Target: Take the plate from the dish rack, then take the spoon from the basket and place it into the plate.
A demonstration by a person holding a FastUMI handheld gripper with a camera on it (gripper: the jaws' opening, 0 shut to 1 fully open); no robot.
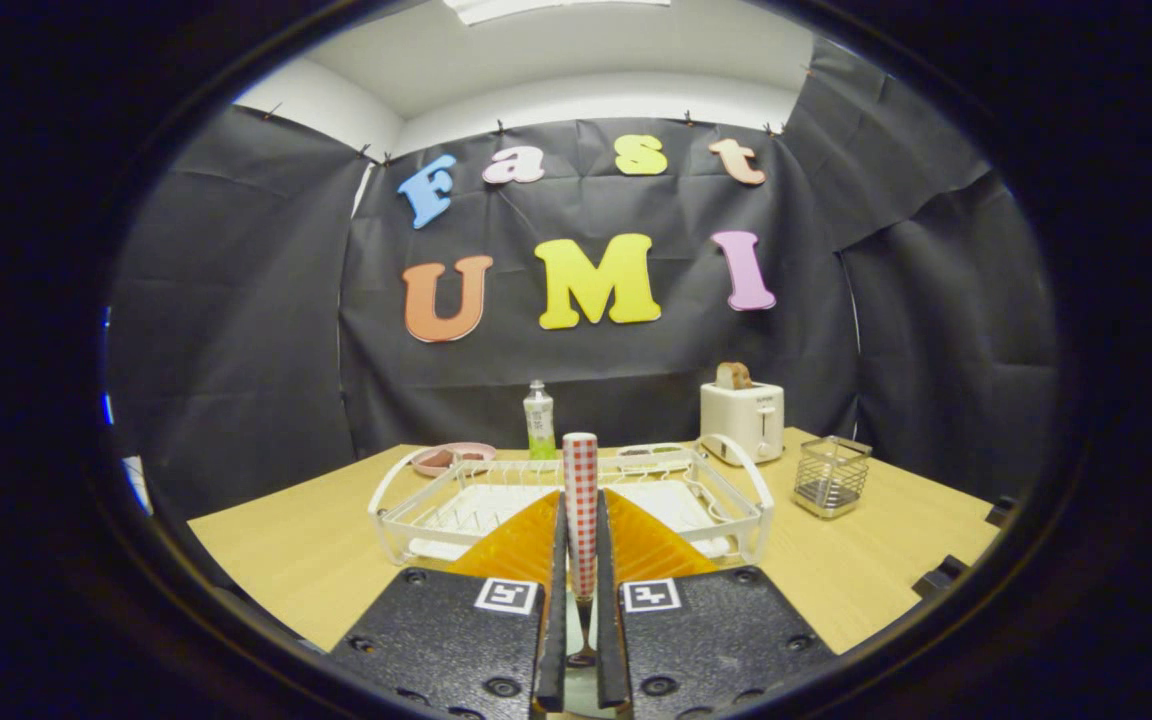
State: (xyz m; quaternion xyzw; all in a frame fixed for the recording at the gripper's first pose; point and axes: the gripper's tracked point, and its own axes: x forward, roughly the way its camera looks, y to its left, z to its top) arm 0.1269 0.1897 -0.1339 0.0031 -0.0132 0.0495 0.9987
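The tool [581, 590] has its two fingers pressed in on a spoon [581, 500], pinching it between them; the spoon stands upright, its red-and-white checked handle rising above the fingertips and a dark metal stem running down into the narrow gap between the fingers toward the near side, where what looks like the bowl end hangs low; just beyond the fingers, in the middle of the desk [286, 550], lies a white wire dish rack [736, 480], seen over the fingertips, and no plate stands in it that I can make out; to the far left of the rack a pink plate [451, 457] rests flat on the desk with something dark on it, though it is too small to name; behind the rack stands a bottle [539, 420] with a green label, to its right a white toaster [742, 420] with a slice of bread [733, 375] poking out, and farther right a small wire basket [831, 476], apart from the rack; the spoon should be light and stiff, its handle likely smooth and ready to swivel in a two-point pinch, so a grip on the checked handle near its middle seems soundest; judging by this, the spoon is already taken, and what remains is carrying it left to the plate and laying it down gently, since the plate may be breakable.
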